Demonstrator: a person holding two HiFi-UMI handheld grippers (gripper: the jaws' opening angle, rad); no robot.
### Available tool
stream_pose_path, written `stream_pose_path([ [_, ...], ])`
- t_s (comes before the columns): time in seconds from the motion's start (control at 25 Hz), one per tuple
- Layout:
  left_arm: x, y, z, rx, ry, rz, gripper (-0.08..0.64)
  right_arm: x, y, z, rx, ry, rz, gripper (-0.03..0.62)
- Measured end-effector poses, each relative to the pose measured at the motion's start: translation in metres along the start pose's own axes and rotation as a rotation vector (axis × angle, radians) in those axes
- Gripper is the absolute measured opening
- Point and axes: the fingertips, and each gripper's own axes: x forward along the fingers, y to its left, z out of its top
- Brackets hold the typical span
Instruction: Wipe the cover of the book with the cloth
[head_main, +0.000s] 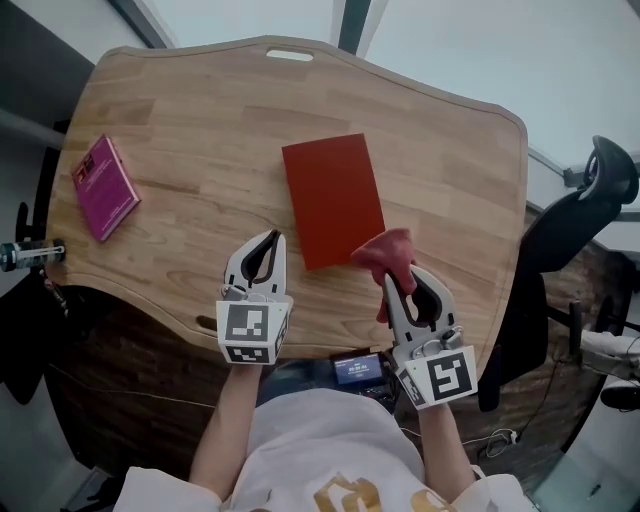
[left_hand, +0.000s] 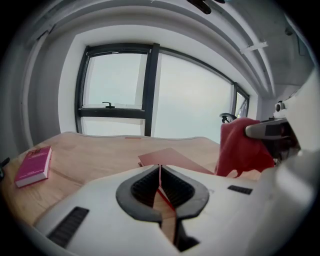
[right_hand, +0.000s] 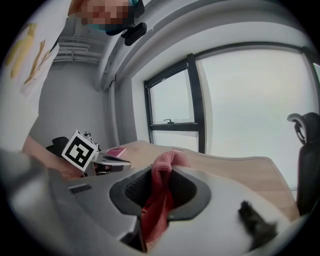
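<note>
Head view, right gripper clamping cloth, book just beside

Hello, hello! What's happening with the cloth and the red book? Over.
Left tool shut, empty. Right tool shut on cloth, at near corner of red book. Nothing on its cover; pink book far off left. Over.

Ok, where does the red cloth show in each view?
Head view: red cloth lower right of centre, clamped in the right tool.
Left gripper view: red cloth at the right, mid-height.
Right gripper view: red cloth centre, between the jaws.
Shared landmark: the pink book, left of the cloth in all three.
</note>
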Motion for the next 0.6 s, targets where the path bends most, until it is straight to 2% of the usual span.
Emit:
stream_pose_path([
  [0.4,0.038,-0.004,-0.042,-0.091,0.111,-0.061,0.015,0.044,0.017,-0.037,0.03,0.083,0.171,0.084],
  [0.44,0.042,-0.007,-0.047,-0.101,0.128,-0.078,0.047,0.047,0.02,-0.04,0.026,0.09,0.188,0.084],
  [0.48,0.045,-0.009,-0.052,-0.11,0.147,-0.095,0.132,0.05,0.023,-0.042,0.022,0.097,0.203,0.084],
  [0.6,0.052,-0.011,-0.061,-0.133,0.183,-0.111,0.15,0.057,0.029,-0.047,0.007,0.118,0.235,0.084],
])
